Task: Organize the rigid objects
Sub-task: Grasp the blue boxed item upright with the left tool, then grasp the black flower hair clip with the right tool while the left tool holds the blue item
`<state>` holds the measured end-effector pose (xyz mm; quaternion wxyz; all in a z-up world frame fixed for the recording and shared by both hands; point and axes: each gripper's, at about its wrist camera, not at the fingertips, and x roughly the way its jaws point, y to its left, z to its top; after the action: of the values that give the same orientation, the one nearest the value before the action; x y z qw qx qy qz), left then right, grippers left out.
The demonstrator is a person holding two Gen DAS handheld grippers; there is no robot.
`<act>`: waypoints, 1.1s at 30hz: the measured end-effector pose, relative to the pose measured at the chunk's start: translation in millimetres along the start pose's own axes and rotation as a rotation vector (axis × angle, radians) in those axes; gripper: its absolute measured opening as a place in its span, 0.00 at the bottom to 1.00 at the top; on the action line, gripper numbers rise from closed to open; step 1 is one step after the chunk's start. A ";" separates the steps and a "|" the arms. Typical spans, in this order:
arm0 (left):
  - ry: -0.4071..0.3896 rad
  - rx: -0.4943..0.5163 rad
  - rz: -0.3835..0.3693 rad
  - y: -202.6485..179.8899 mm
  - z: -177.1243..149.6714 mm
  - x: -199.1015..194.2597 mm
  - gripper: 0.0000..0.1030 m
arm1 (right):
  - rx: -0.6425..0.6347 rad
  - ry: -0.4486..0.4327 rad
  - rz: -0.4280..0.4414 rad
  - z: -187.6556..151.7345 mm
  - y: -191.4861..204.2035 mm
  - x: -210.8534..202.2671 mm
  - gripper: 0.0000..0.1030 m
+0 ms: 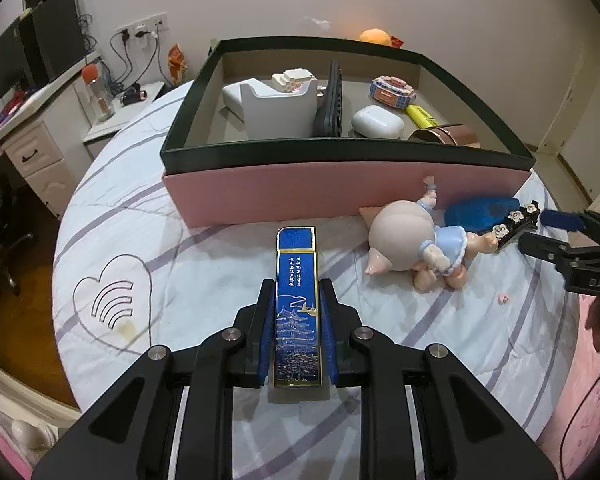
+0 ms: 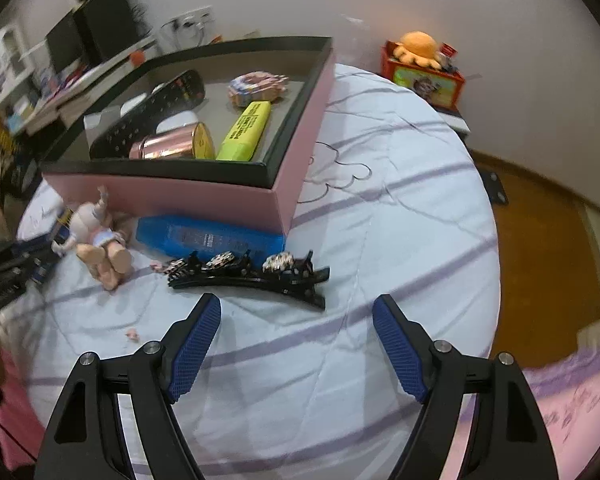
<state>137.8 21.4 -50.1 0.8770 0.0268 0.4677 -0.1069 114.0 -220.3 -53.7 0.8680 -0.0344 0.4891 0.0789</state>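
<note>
The left gripper [image 1: 296,312] is clenched on a slim blue box [image 1: 297,312] with gold edging, a pagoda drawing and small columns of script; the blue pads press its two long sides. The blue box's long axis runs straight ahead along the fingers, its far end pointing at the pink wall of the open storage box [image 1: 340,196] and stopping near that wall, held over the pale striped bedsheet [image 1: 204,280]. The storage box has a dark rim and sits on the sheet; inside it lie a white stand [image 1: 278,114], a black remote control [image 1: 331,100] propped on its edge, a white earbud case [image 1: 377,121], a yellow highlighter [image 2: 245,132], a rose-gold tin [image 2: 172,145] lying on its side and a small block model [image 1: 392,92]. Outside, just beside the pink wall, a pig figurine [image 1: 408,242] lies on its side, its feet toward the right gripper. A blue bottle [image 2: 208,236] lies flat along the foot of the wall, its long axis parallel to it. In front of the bottle rests a black hair clip [image 2: 248,270] with three flower ornaments, its long axis lying crosswise to the right gripper's fingers. The right gripper [image 2: 296,344] is released, its jaws spread wide above the sheet just short of the clip, touching nothing. An orange plush toy [image 2: 418,46] sits on a red box by the wall.
</note>
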 end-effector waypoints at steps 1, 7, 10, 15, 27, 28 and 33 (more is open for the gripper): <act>0.002 -0.004 0.003 -0.2 -0.3 -0.7 0.20 | -0.040 -0.005 -0.002 2.2 1.4 4.0 0.77; 0.007 -0.013 0.017 -1.3 -0.9 -1.3 0.20 | -0.162 -0.013 0.076 14.1 2.8 15.2 0.74; 0.010 -0.013 0.019 -2.4 -0.1 -0.3 0.20 | -0.219 -0.003 0.133 13.7 12.3 10.2 0.53; 0.013 0.001 0.013 -5.9 0.7 1.1 0.20 | -0.272 0.020 0.169 6.2 27.7 4.7 0.47; 0.019 0.003 0.010 -6.3 0.1 2.4 0.20 | -0.279 0.021 0.292 4.5 36.3 2.0 0.46; 0.019 0.005 0.010 -6.6 0.3 2.6 0.20 | -0.292 0.023 0.308 1.7 40.7 -0.3 0.46; 0.018 0.012 0.006 -7.1 -0.1 2.4 0.20 | -0.304 0.021 0.343 -7.4 51.6 -9.0 0.46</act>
<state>137.5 14.1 -51.8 0.8729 0.0345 0.4748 -0.1066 94.4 -171.4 -48.9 0.8215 -0.0822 0.4793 0.2978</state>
